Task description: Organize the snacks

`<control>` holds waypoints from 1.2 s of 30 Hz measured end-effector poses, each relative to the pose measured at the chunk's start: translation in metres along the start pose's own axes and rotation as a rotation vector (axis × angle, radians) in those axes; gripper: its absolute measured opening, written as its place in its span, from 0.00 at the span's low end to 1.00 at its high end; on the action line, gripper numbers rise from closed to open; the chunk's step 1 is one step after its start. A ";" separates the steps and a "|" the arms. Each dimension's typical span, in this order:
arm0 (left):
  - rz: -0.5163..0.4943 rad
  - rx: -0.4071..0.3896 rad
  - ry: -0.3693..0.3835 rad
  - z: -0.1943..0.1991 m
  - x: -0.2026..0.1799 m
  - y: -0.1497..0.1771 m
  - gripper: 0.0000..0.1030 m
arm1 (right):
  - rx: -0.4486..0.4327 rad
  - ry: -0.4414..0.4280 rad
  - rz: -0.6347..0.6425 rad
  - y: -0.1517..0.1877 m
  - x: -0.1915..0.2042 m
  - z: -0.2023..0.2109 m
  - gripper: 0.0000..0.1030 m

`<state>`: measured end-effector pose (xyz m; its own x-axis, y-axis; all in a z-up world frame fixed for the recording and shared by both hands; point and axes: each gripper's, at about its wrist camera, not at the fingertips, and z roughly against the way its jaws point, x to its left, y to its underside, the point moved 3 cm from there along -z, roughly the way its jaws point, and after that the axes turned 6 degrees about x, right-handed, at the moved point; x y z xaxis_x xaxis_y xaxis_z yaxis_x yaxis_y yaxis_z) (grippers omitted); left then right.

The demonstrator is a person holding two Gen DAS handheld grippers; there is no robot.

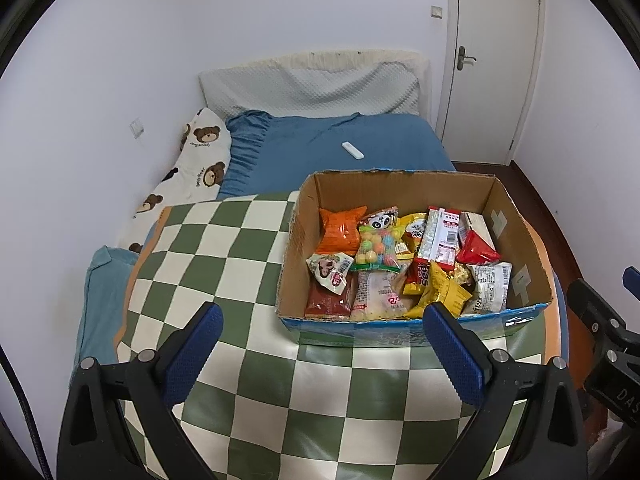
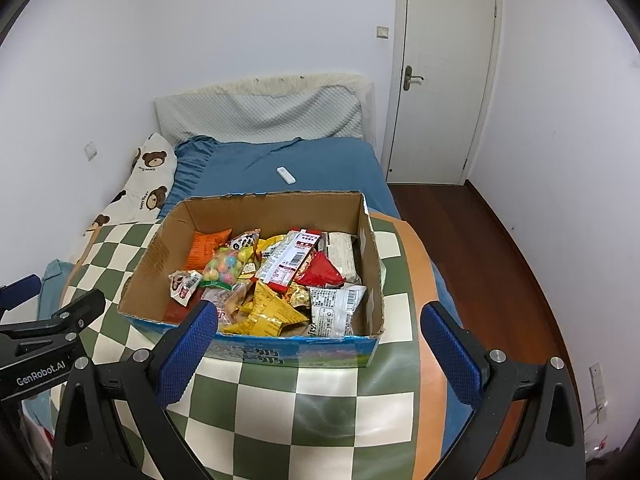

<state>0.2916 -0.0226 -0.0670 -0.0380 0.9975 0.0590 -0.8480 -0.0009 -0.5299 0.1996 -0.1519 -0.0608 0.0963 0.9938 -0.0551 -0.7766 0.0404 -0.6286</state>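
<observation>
The left gripper (image 1: 322, 326), a black frame with blue textured finger pads, hangs with its jaws spread wide and nothing between them, above the green-and-cream checkered blanket (image 1: 224, 264). Its right fingertip sits in front of the near wall of the open cardboard box with a blue printed outside (image 1: 400, 188). The right gripper (image 2: 320, 326), built the same way, is likewise spread wide and empty; its left fingertip overlaps the box's near edge in the right wrist view, while its right one hangs past the box's right corner.

The box rests on the checkered blanket toward the foot of the bed, and the snacks lie in a loose heap inside it. Among them are a crinkled orange packet (image 1: 342, 228) at the far left, a clear bag of multicoloured round candies with a panda header (image 1: 378, 242) just beside it, a long silver-and-red wrapper with a barcode (image 1: 440, 236), a red triangular packet (image 1: 478, 250) toward the right wall, a yellow foil packet (image 1: 444, 294) near the front, and a white packet with black print and a barcode (image 1: 488, 286) at the front right corner.

Beyond the box lies a blue bedsheet (image 1: 360, 136) with a small white remote control (image 1: 353, 150) on it, a white bear-print pillow (image 1: 198, 160) along the left wall, and a white quilted headboard cushion (image 1: 312, 84). A closed white door (image 1: 496, 60) stands to the right.
</observation>
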 end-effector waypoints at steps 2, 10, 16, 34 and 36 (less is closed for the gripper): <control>0.001 0.009 0.004 -0.003 0.000 0.000 0.99 | 0.003 0.007 0.002 0.000 0.000 -0.003 1.00; 0.001 0.015 0.009 -0.007 -0.001 -0.001 0.99 | 0.021 0.008 -0.001 0.002 0.003 -0.009 1.00; -0.006 0.021 0.017 -0.008 -0.002 -0.002 0.99 | 0.027 0.002 -0.005 0.002 0.003 -0.010 1.00; -0.019 0.015 0.025 -0.004 -0.003 -0.002 0.99 | 0.023 0.003 -0.013 0.004 0.004 -0.008 1.00; -0.018 0.017 0.026 -0.004 -0.004 -0.002 1.00 | 0.023 0.002 -0.014 0.005 0.005 -0.008 1.00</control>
<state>0.2955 -0.0261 -0.0695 -0.0093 0.9989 0.0461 -0.8574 0.0157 -0.5144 0.2012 -0.1480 -0.0698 0.1083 0.9929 -0.0483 -0.7893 0.0564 -0.6114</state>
